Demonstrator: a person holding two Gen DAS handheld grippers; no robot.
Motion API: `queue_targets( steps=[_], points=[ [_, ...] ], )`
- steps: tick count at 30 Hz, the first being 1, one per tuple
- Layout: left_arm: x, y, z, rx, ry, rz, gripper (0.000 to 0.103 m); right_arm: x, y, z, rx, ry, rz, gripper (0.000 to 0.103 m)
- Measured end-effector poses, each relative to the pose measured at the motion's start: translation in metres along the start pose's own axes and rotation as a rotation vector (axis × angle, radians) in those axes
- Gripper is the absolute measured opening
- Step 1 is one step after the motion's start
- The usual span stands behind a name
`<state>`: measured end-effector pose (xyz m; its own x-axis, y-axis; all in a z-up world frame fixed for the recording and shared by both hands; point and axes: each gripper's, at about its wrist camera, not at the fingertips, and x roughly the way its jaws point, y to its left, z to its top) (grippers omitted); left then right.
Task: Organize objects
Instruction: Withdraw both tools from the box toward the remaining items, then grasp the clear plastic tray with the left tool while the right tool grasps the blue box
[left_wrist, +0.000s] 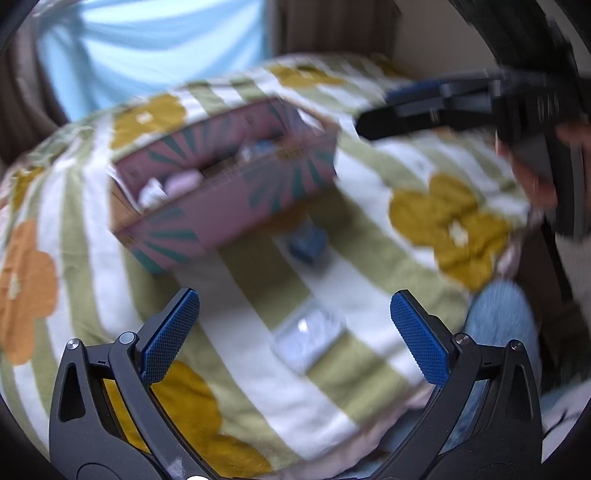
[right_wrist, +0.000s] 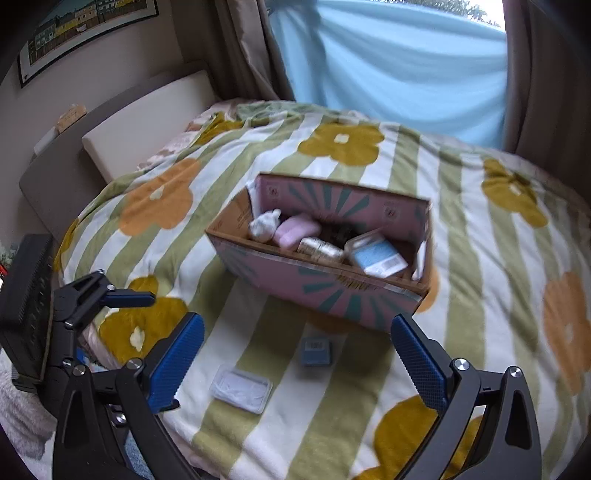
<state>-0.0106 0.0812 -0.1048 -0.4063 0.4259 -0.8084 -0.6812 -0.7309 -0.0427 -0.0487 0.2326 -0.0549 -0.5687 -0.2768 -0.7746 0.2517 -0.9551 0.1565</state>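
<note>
On the green-and-white striped blanket (right_wrist: 258, 435) with its big flowers, taking the right wrist view from the left: the left gripper (right_wrist: 122, 295) reaches in at the edge, jaws spread and holding nothing; next a flat clear plastic pack (right_wrist: 242, 386) lies on the blanket; just right of it and nearer the box, a small blue box (right_wrist: 315, 350); behind both stands the open pink cardboard box (right_wrist: 332, 291), holding a white bundle, a pink pouch, a jar and a blue-and-white packet (right_wrist: 376, 256); the right gripper (right_wrist: 297, 363) hangs above the two loose things, jaws wide, empty.
</note>
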Motion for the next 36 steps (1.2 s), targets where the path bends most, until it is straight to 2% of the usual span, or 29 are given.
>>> queue_targets(
  steps=[3,8,14,19,26,30,32,36],
  points=[
    [0.027,-0.001,-0.019,0.031,0.043,-0.001,0.103,0.021,-0.001,-0.018,-0.007,0.011,0.008,0.101],
    [0.06,-0.001,-0.039,0.066,0.072,-0.009,0.103,0.065,0.0,-0.045,-0.068,0.074,-0.059,0.101],
    [0.086,0.001,-0.05,0.083,0.088,-0.054,0.102,0.101,-0.012,-0.061,-0.053,0.105,-0.101,0.1],
    [0.103,0.0,-0.053,0.105,0.114,-0.083,0.102,0.13,-0.014,-0.07,-0.105,0.145,-0.147,0.1],
    [0.115,-0.001,-0.054,0.127,0.135,-0.1,0.092,0.151,-0.019,-0.073,-0.1,0.181,-0.151,0.083],
    [0.116,0.002,-0.055,0.116,0.139,-0.129,0.076,0.155,-0.021,-0.072,-0.095,0.185,-0.145,0.073],
    [0.116,0.002,-0.055,0.114,0.139,-0.142,0.074,0.156,-0.021,-0.072,-0.102,0.181,-0.141,0.071],
    [0.113,0.001,-0.058,0.127,0.127,-0.139,0.071,0.158,-0.019,-0.071,-0.11,0.181,-0.136,0.059]
  ],
)
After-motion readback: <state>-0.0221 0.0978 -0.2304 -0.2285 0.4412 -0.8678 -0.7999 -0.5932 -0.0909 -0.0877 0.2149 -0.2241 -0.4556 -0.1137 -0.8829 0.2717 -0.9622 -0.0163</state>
